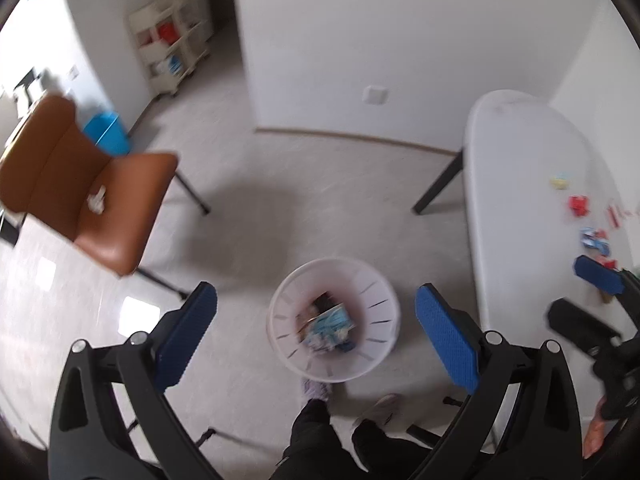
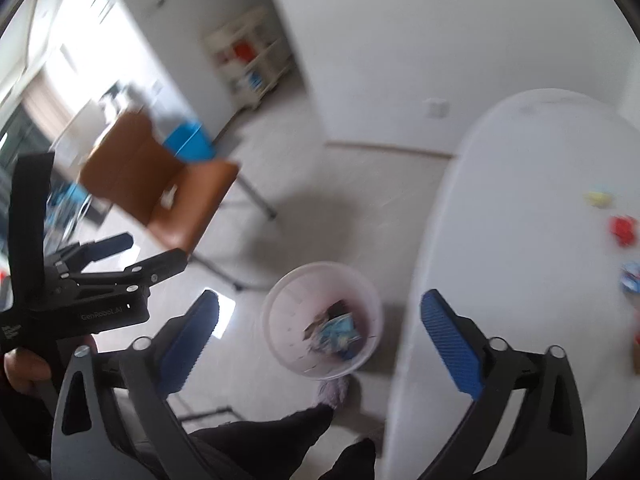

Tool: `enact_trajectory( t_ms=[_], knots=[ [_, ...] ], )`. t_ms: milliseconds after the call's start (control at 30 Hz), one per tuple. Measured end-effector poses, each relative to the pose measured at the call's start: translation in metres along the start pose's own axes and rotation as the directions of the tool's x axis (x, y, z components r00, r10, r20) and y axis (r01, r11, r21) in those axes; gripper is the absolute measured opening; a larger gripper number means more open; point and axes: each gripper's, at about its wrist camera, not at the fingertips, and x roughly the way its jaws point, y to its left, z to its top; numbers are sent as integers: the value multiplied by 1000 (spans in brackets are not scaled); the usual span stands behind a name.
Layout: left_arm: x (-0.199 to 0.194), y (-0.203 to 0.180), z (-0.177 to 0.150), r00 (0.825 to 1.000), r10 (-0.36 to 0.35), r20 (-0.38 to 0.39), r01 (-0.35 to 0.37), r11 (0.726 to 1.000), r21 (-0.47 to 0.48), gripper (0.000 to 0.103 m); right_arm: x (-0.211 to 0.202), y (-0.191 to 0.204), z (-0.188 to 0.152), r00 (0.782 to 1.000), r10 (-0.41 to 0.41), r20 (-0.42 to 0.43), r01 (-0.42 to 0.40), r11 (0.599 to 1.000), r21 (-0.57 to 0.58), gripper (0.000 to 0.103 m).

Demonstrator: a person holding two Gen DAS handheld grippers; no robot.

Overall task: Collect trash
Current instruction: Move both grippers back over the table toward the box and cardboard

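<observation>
**Both hands free above the bin: go back for the next scrap**

The white slotted wastebasket (image 1: 334, 320) stands on the floor just beside the end of the desk (image 1: 520, 200), and it already holds crumpled wrappers, blue and brown among them. The left hand-held gripper (image 1: 316, 332) hangs above it with its blue pads spread wide and nothing between them. The right hand-held gripper (image 2: 320, 340) is likewise spread to its fullest and empty (its jaws frame the basket from over the desk edge).

More trash is in sight. On the desk lie a yellow scrap (image 1: 560, 181), a red wrapper (image 1: 579, 205) and a blue-and-white wrapper (image 1: 595, 239), well apart from the basket. A white crumpled piece (image 1: 97, 200) sits on the seat of the brown chair (image 1: 100, 196).

The sensible split, as I judge it, is right hand to the desk scraps, left hand to the chair. Thin wrappers lie flat, so come down steeply, straddle a raised fold and close fully before lifting. Carry each piece well over the rim before letting go; light paper drifts, and the basket mouth is narrow.
</observation>
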Motion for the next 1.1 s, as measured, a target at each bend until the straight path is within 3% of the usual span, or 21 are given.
enact_trajectory(
  t_ms=[133, 367, 767, 967, 1100],
  knots=[
    [-18, -42, 4, 997, -66, 37, 63, 995, 75, 95, -57, -42, -17, 993, -92, 78, 85, 993, 84, 100],
    [-28, -108, 3, 988, -147, 37, 136, 967, 214, 95, -114, -102, -58, 953, -276, 127, 240, 939, 246, 100],
    [-29, -185, -4, 976, -216, -6, 202, 906, 372, 95, -138, -163, -114, 922, -375, 99, 299, 849, 435, 100],
    [-20, -250, -13, 954, -289, -77, 290, 829, 477, 95, -146, -202, -149, 905, -425, 38, 344, 779, 525, 100],
    [-12, -300, -16, 937, -334, -105, 334, 764, 553, 95, -147, -237, -164, 894, -447, 6, 368, 744, 558, 100]
  ],
)
